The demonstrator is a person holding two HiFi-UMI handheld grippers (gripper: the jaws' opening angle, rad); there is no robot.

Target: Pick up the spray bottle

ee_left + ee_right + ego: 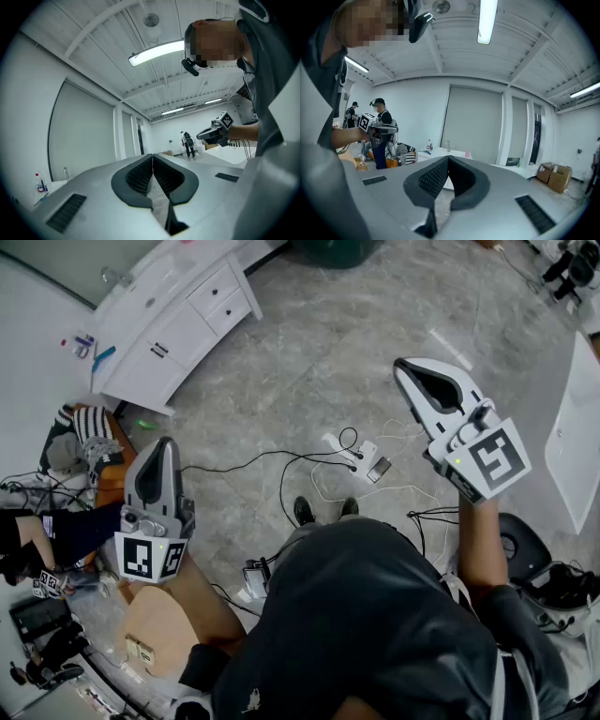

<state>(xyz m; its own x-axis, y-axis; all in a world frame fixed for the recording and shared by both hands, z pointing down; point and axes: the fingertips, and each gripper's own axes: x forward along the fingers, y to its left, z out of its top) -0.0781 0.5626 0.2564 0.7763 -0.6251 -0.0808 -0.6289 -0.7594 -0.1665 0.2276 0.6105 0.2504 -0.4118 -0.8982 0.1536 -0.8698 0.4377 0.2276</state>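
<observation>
A small bottle with a red top [82, 343] stands on the counter of a white vanity cabinet [178, 324] at the far left; I cannot tell whether it is a spray bottle. It also shows as a small bottle [40, 183] at the left edge of the left gripper view and as a far-off bottle [429, 144] beside a tap. My left gripper [164, 441] is held level above the floor, shut and empty, its jaws [153, 157] meeting. My right gripper [401, 365] is raised at the right, jaws [449, 159] shut with nothing between them. Both are well away from the cabinet.
A power strip [361, 457] with trailing cables lies on the grey floor ahead of my feet. Striped clothing [80, 423] and clutter sit at the left, a white table [577, 437] at the right. A cardboard box [155, 615] is below my left hand. People stand far off [187, 144].
</observation>
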